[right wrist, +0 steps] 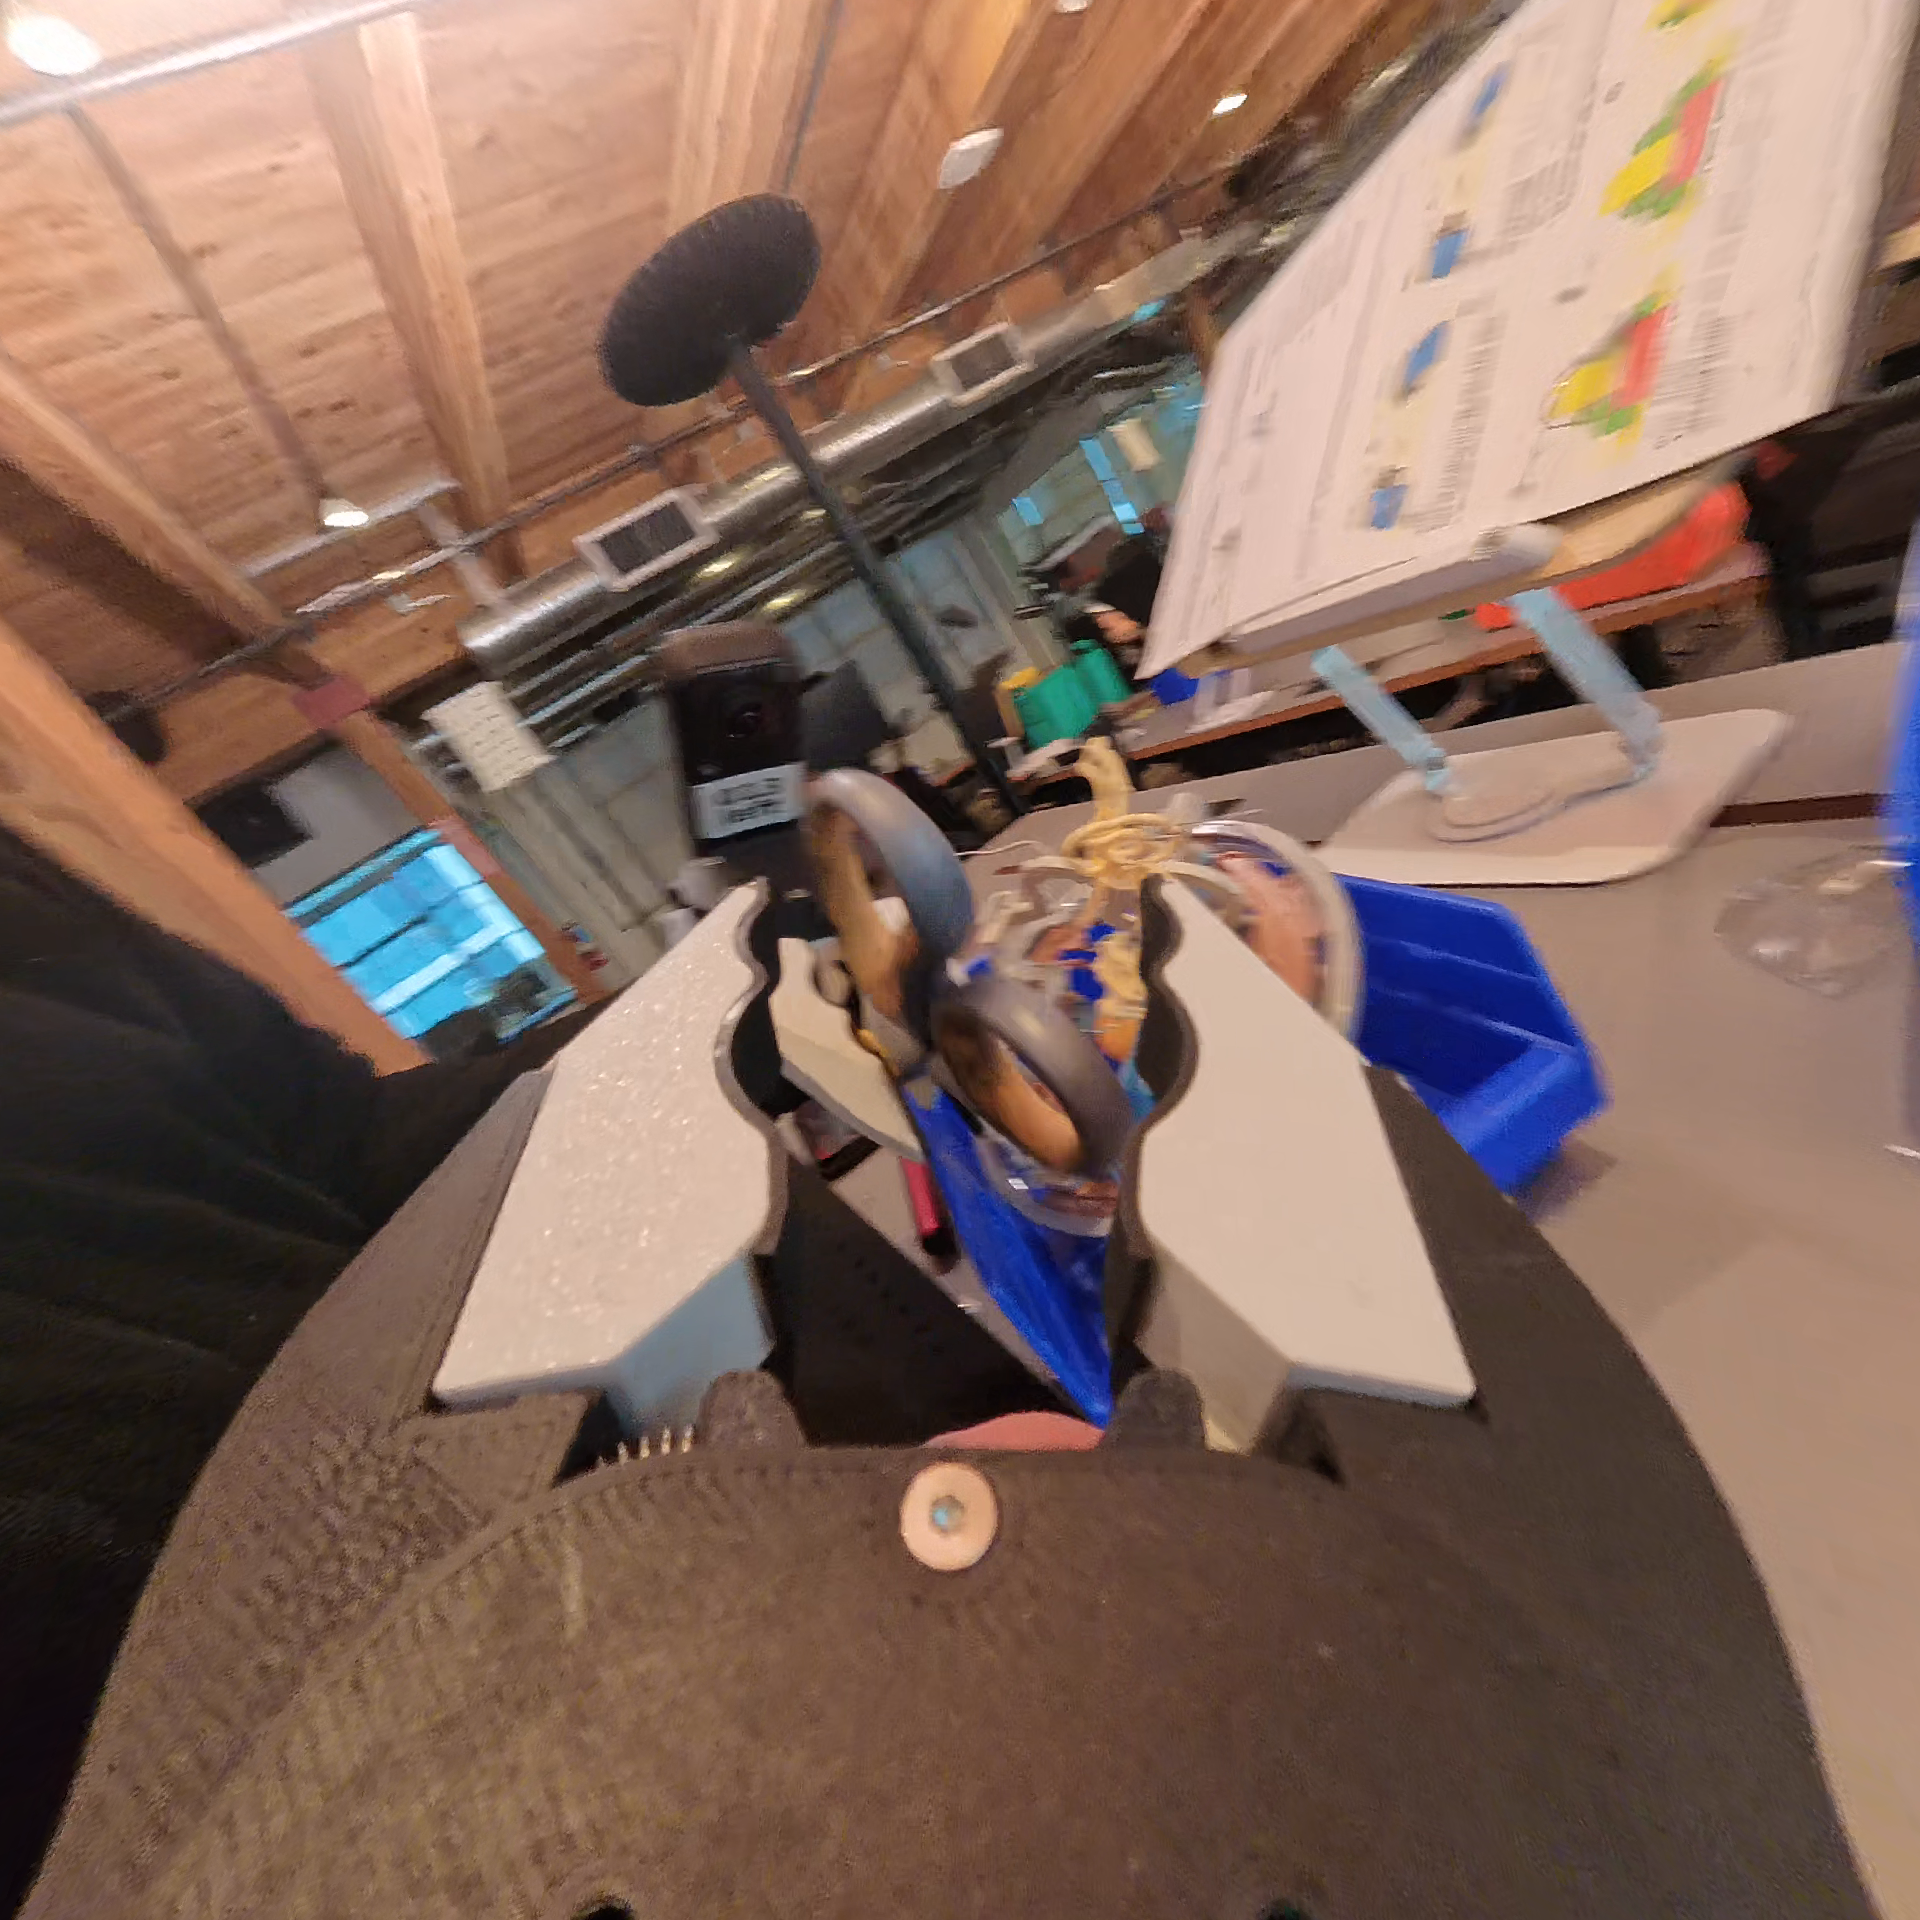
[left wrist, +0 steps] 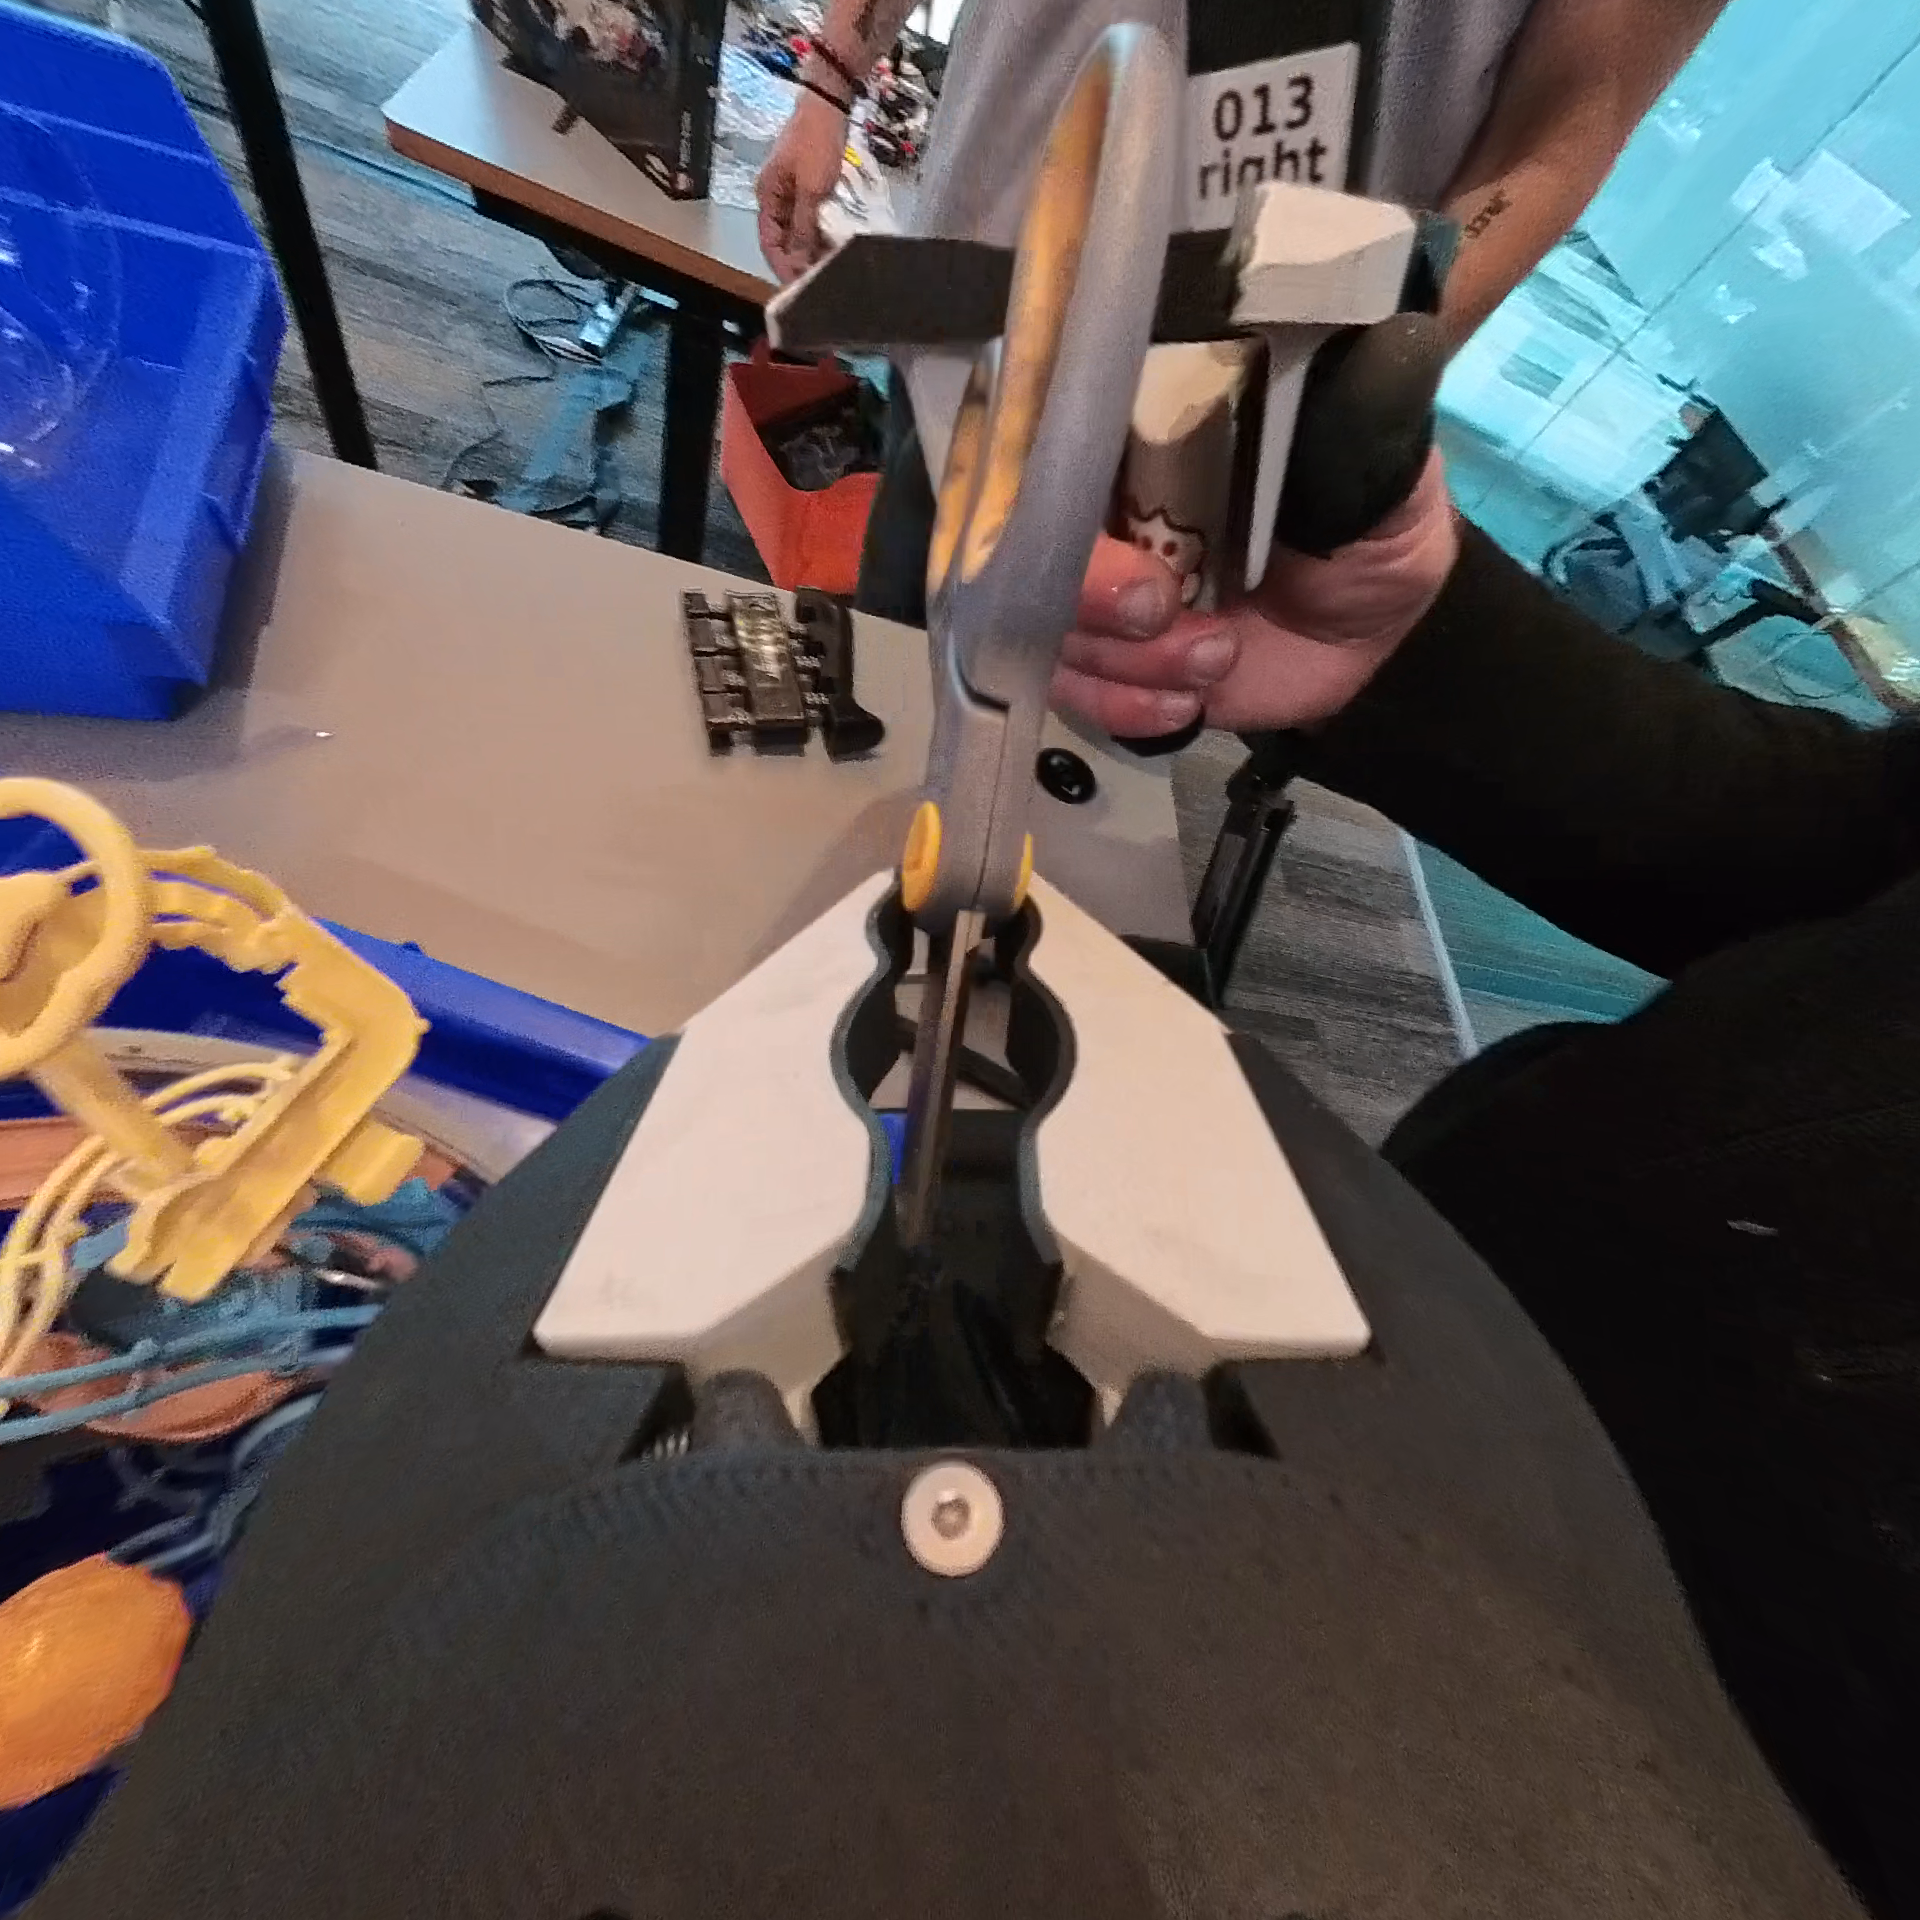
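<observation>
My left gripper (left wrist: 961, 914) is shut on the blades of a pair of scissors (left wrist: 1039, 416), just below the yellow pivot. The grey handles, lined in yellow, point away from me. My right gripper (right wrist: 956, 914) is open, and the scissors' handle loops (right wrist: 925, 894) sit between its fingers without being clamped. In the left wrist view the right gripper (left wrist: 1091, 291) straddles the upper handle loop, with a person's hand (left wrist: 1247, 644) on its grip. The left gripper's fingers (right wrist: 821, 1039) also show in the right wrist view, beyond the handles.
A blue bin (left wrist: 114, 416) stands at the left on the grey table (left wrist: 468, 748). A yellow plastic piece (left wrist: 239, 1039) and an orange ball (left wrist: 73, 1683) lie in a nearer bin. A black ribbed part (left wrist: 769, 675) lies on the table. A printed sheet rests on a tilted stand (right wrist: 1507, 343). One gripper's finger ends stand about 9 cm off the other's. My left tips are roughly 20 cm from the orange ball (left wrist: 73, 1683).
</observation>
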Motion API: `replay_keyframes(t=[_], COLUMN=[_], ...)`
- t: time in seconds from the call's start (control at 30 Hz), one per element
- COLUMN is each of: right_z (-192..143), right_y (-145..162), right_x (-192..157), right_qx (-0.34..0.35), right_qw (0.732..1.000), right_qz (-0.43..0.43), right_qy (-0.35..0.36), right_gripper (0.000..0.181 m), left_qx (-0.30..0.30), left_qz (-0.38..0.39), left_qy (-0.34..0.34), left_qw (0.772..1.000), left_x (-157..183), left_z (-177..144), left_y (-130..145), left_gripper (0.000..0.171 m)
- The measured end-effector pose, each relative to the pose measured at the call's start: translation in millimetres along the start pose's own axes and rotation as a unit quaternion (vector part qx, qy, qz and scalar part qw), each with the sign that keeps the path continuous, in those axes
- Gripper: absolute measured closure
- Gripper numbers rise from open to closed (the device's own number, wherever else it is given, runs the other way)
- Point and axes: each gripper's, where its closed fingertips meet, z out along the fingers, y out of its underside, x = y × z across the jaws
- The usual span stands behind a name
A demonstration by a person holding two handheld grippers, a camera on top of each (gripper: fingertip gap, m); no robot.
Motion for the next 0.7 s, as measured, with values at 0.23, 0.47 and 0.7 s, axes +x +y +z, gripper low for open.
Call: replay_keyframes(t=[0.23, 0.47, 0.7], right_z=[8, 9, -12], right_y=[3, -3, -20], right_x=[-15, 2, 39], right_qx=[0.010, 0.017, 0.014], right_qw=[0.997, 0.998, 0.996], right_qz=[0.040, 0.053, 0.048], right_qy=[-0.068, -0.021, 0.080], right_gripper=[0.175, 0.176, 0.177], left_qx=[-0.029, -0.014, 0.022], left_qz=[-0.023, -0.028, 0.023], left_qy=[0.062, 0.007, -0.172], left_qw=[0.997, 0.999, 0.985], left_x=[14, -3, -45], left_z=[10, 1, -54], left_y=[12, 8, -9], left_gripper=[0.157, 0.151, 0.134])
